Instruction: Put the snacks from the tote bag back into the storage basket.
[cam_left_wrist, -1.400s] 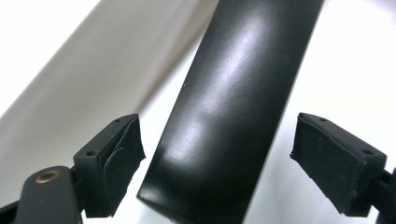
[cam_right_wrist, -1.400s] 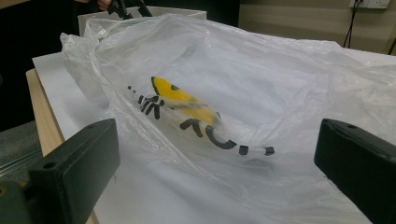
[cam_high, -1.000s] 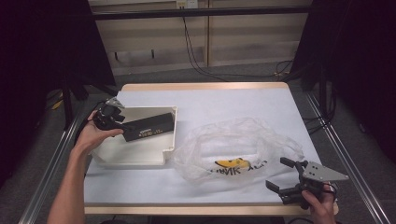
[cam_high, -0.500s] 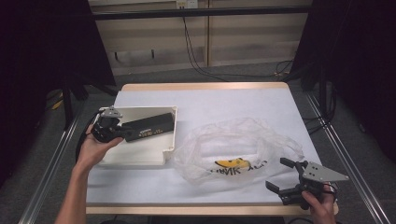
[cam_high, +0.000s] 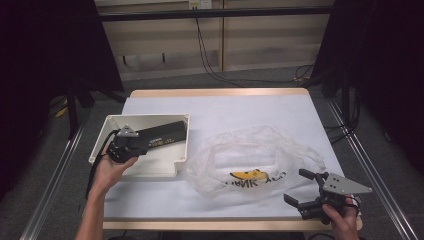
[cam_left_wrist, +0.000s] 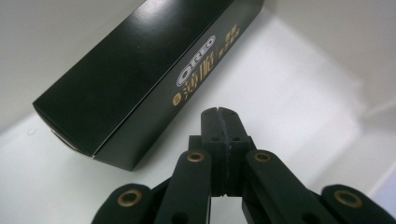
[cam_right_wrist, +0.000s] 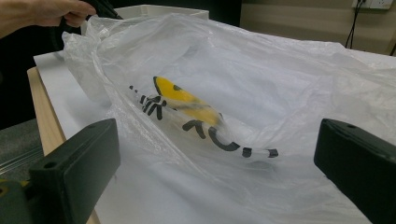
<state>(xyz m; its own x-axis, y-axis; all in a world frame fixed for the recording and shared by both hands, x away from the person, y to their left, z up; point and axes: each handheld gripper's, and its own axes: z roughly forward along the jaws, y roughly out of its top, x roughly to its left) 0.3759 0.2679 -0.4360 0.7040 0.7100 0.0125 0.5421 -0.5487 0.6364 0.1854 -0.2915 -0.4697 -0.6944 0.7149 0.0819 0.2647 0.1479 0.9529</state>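
A black Oreo box (cam_high: 162, 134) lies slanted in the white tray (cam_high: 150, 167) at the left. My left gripper (cam_high: 141, 147) sits in the tray at the box's near end. In the left gripper view its jaws (cam_left_wrist: 219, 113) meet, having just been closing with nothing between them, right beside the box (cam_left_wrist: 135, 79). A crumpled clear plastic bag (cam_high: 250, 150) with a yellow smiley print lies mid-table. My right gripper (cam_high: 300, 186) stands open at the bag's near right corner. Its fingers (cam_right_wrist: 74, 163) frame the bag (cam_right_wrist: 261, 70) without touching it.
White paper (cam_high: 240, 107) covers the wooden table. Cables (cam_high: 220, 70) trail on the floor behind the table, and metal rails (cam_high: 360, 150) run along both sides. The person's hand (cam_right_wrist: 42, 11) appears beyond the bag in the right gripper view.
The left hand has moved toward the near side and sunk lower into the tray beside the box. The right gripper has stayed put.
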